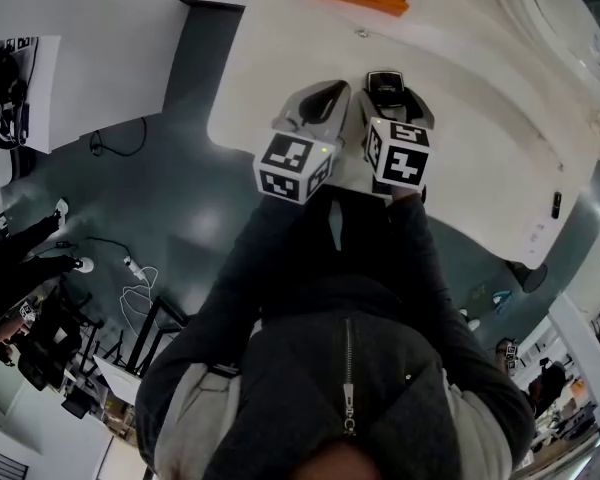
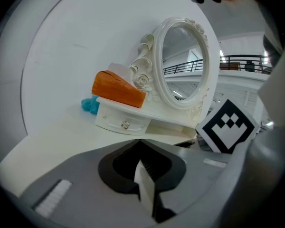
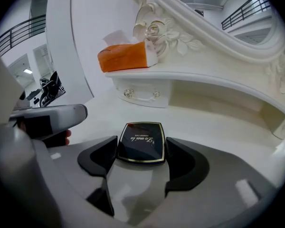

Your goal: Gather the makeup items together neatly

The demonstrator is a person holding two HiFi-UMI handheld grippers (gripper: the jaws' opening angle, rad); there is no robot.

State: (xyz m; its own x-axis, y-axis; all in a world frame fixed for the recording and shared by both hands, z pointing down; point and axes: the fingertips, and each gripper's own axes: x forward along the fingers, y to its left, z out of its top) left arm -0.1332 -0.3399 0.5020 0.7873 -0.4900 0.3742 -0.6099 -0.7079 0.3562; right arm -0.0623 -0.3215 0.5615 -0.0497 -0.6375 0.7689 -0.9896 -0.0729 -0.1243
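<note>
Facing the white dressing table (image 3: pixel 213 127) and its drawer shelf (image 3: pixel 142 91). Held by its sides in the fairly wide-set right gripper (image 3: pixel 142 150), long axis running out along the jaws toward that shelf: the black compact (image 3: pixel 141 137). Just beside on the left, pinched together on nothing: the left gripper (image 2: pixel 140 142).

A lab-like hall is suggested. Cables (image 1: pixel 132 278) are strewn on a grey floor (image 1: pixel 190 218) beside the white tabletop (image 1: pixel 280 68), and balcony railings (image 2: pixel 237 60) are seen beyond the vanity mirror (image 2: pixel 183 63).
</note>
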